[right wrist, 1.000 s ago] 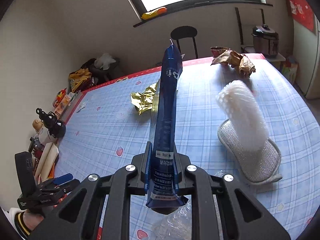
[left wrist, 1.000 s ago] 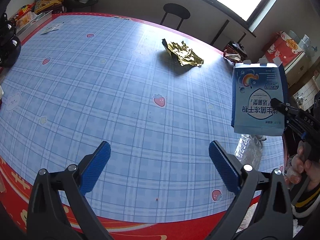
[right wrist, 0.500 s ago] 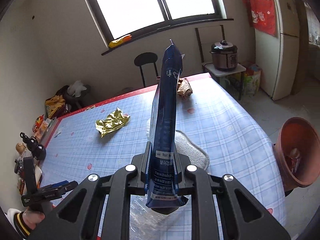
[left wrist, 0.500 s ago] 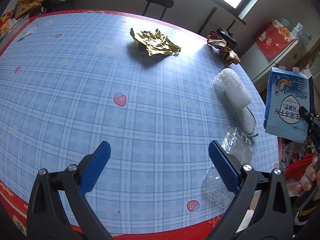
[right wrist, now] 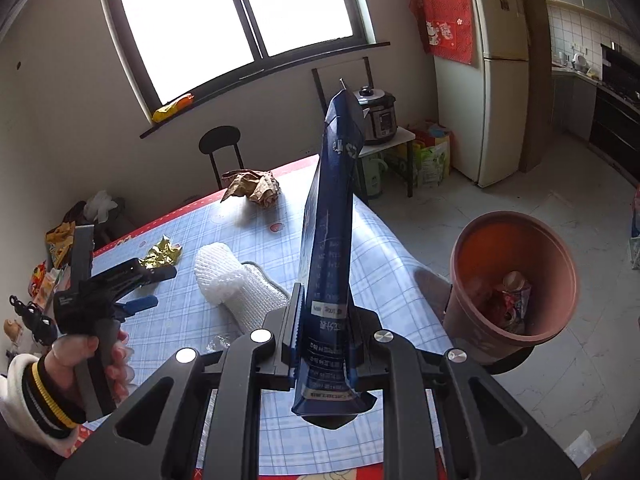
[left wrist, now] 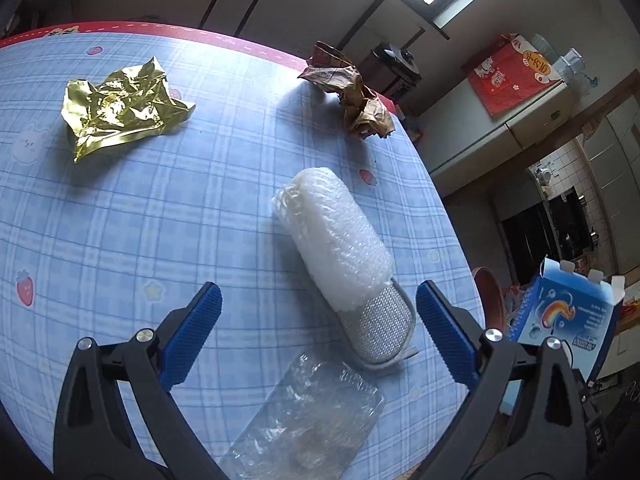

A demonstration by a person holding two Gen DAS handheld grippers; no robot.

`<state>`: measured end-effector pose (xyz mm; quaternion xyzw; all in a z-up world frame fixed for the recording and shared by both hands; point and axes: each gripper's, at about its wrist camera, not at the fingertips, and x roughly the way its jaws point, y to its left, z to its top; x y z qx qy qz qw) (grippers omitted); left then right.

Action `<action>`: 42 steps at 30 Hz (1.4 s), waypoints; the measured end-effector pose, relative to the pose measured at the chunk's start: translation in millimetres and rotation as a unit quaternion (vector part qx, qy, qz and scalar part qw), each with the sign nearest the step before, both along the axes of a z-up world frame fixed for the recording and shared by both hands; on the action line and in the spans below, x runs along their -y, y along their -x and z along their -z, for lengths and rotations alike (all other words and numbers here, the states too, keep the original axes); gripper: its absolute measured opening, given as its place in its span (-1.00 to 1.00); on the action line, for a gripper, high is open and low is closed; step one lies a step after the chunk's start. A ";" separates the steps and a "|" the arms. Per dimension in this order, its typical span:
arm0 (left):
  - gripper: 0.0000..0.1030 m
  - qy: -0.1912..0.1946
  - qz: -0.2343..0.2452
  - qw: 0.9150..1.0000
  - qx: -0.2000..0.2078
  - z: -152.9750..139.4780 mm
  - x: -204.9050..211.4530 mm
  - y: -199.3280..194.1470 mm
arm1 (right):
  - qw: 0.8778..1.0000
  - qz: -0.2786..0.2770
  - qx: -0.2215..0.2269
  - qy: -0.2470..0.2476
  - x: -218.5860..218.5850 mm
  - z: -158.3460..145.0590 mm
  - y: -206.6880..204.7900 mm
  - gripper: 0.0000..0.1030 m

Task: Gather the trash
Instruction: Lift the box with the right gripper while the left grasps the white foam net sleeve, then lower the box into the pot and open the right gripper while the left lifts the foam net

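A flattened blue carton (right wrist: pixel 328 248) stands upright in the right gripper (right wrist: pixel 326 332), its jaws pinched tight on the lower part, held in the air off the table's right edge and well above the floor; in the left wrist view the same carton (left wrist: pixel 568 320) shows beyond the table's edge. To its right and lower, a brown bin (right wrist: pixel 516 276) sits on the floor beside the table (right wrist: pixel 376 260), some rubbish already inside. The step in hand appears to be carrying the carton to the bin; the next move calls for swinging it to the right until it hangs over the bin's mouth, then letting the jaws part. The left gripper (left wrist: pixel 318 328) hangs with jaws spread wide and nothing between them, above a roll of white bubble wrap (left wrist: pixel 332 236) lying on a silver pad (left wrist: pixel 380 328), with a crushed clear bottle (left wrist: pixel 304 420) just beside it. Farther off lie a gold wrapper (left wrist: pixel 120 108) and a crumpled brown bag (left wrist: pixel 352 92), both still to be collected
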<state>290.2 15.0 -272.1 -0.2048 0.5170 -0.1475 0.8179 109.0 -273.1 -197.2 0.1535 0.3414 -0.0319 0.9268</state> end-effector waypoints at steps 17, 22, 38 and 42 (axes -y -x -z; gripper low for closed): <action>-0.28 -0.070 -0.045 0.996 -0.015 29.3 53.7 -42.9 | 0.989 0.127 0.048 0.062 135.5 -70.0 80.9 -0.64; -0.32 -0.075 -0.040 0.996 0.039 -25.0 47.1 -24.8 | 0.984 0.148 0.068 0.070 172.9 -83.5 85.4 -0.64; -0.31 -0.071 0.008 0.971 0.227 -207.7 89.0 90.1 | 0.990 0.117 0.050 0.059 250.1 -69.6 25.6 -0.63; -0.31 -0.075 -0.002 0.968 0.239 -217.6 99.7 109.9 | 0.992 0.101 0.044 0.057 260.2 -66.6 10.9 -0.63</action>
